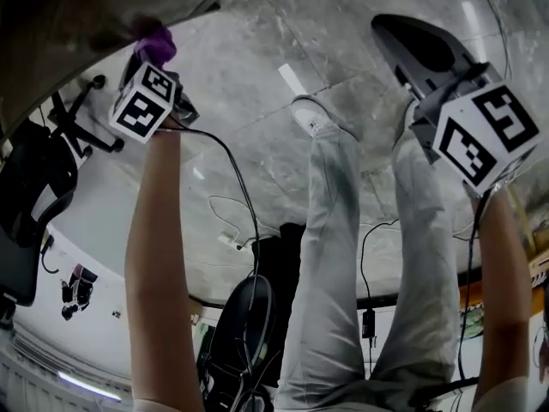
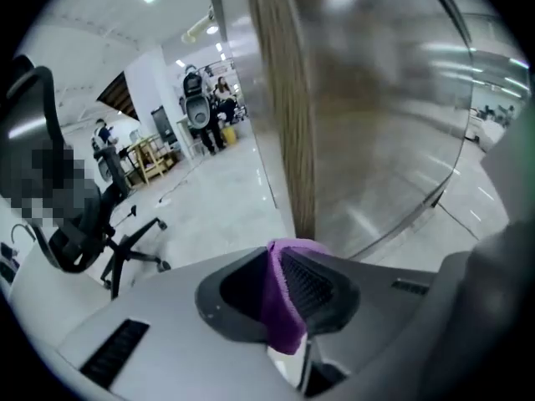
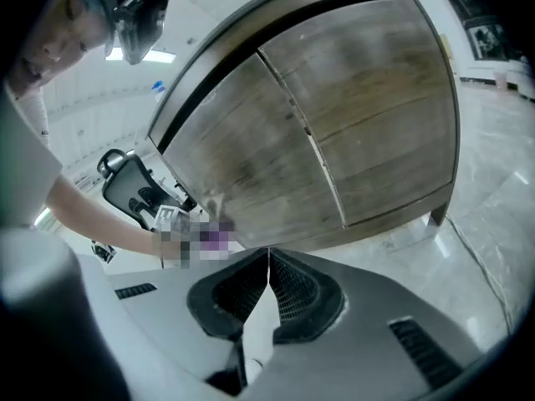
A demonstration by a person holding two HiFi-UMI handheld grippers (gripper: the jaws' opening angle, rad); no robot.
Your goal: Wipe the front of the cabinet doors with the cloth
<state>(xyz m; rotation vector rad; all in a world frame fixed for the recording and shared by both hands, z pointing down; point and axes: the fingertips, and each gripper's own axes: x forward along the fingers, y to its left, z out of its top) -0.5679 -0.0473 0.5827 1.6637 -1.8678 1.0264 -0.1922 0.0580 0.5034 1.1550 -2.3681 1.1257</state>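
The left gripper [image 2: 288, 284] is clenching a purple cloth [image 2: 279, 312] between its jaws, with a fold of the cloth poking out past the tips. It is pointing at the cabinet's [image 2: 282, 107] wooden edge, near the bottom. In the head view the cloth [image 1: 157, 43] is sitting right at the cabinet [image 1: 77, 7]. Whether it is actually touching the wood cannot be told.

The right gripper [image 3: 267, 261] is hanging well apart from the left one, its jaws pressed together with nothing between them. It is facing the two wooden cabinet doors [image 3: 334, 132] from a distance.

The person is standing on a grey marble floor [image 1: 257, 67] in light trousers [image 1: 343, 256]. A black office chair [image 2: 92, 224] is standing off to the left.
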